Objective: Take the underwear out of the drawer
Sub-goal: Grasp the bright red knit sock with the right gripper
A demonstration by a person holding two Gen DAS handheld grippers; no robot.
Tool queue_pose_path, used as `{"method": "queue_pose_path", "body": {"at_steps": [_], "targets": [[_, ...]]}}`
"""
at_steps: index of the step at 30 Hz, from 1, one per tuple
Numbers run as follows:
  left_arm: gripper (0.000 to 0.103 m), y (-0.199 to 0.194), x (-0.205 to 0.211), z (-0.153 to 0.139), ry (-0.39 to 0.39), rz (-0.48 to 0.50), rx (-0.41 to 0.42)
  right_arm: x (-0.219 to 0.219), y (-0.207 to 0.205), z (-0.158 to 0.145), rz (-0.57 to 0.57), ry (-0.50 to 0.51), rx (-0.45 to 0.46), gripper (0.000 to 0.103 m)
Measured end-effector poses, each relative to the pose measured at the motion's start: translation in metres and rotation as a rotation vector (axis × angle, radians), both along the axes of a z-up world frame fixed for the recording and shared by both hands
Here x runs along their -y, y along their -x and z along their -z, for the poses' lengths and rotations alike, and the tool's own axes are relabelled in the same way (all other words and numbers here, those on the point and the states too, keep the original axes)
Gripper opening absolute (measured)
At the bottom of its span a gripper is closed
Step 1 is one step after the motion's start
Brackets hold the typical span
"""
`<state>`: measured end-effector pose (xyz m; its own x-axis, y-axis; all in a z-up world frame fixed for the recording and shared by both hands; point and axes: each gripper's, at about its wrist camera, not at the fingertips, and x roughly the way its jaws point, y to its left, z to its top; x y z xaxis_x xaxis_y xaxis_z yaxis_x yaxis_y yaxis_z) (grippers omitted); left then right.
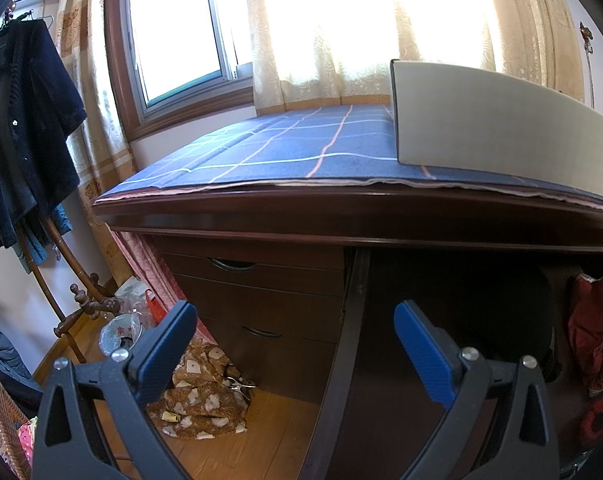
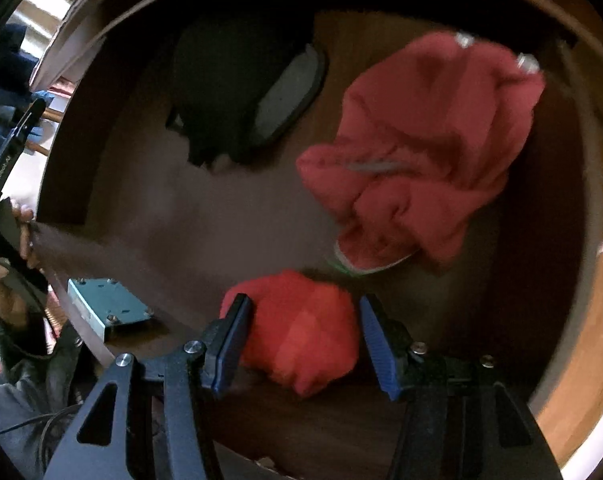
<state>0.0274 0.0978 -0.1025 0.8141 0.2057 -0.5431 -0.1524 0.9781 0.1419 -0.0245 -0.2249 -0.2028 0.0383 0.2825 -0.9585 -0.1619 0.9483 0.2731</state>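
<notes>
a bright window (image 1: 173, 32) with pale curtains (image 1: 321, 60) stands behind a dark wooden worktop (image 1: 341, 208) covered by a blue checked cloth (image 1: 285, 144), with a grey board (image 1: 501, 120) at its 2 o'clock corner. my left claw (image 1: 295, 344) is spread and empty, hanging before the worktop's closed drawer fronts (image 1: 261, 292); bare wood floor (image 1: 261, 432) lies below, with a brown patterned garment (image 1: 205, 396) at 7 o'clock. in the open drawer (image 2: 189, 216), the dark wooden bottom is free at 9 o'clock. the bright red underwear (image 2: 301, 332) sits by the near edge at 6 o'clock, between the fingers of my right claw (image 2: 303, 336), spread around it; blur hides whether the pads touch. a duller red garment (image 2: 421, 152) lies at 2 o'clock, a black item (image 2: 229, 92) at 11.
</notes>
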Motion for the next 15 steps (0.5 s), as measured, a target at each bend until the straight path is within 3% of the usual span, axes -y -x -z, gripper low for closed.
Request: {"method": "queue_pose_path", "body": {"at_steps": [3,7,13,15], "targets": [[0.101,0.0,0.0,0.0,0.0,0.0,0.0,0.003,-0.001,0.003,-0.001,-0.02,-0.04,0.058],[0.101,0.0,0.0,0.0,-0.001,0.0,0.001,0.008,-0.009,0.018,-0.003,-0.093,-0.178,0.059],[0.101,0.002,0.0,0.0,0.002,0.001,0.002,0.004,-0.013,0.019,-0.058,-0.073,-0.226,0.058],[0.101,0.003,0.0,0.0,0.002,0.002,0.002,0.004,-0.015,0.021,-0.064,-0.087,-0.243,0.04]]}}
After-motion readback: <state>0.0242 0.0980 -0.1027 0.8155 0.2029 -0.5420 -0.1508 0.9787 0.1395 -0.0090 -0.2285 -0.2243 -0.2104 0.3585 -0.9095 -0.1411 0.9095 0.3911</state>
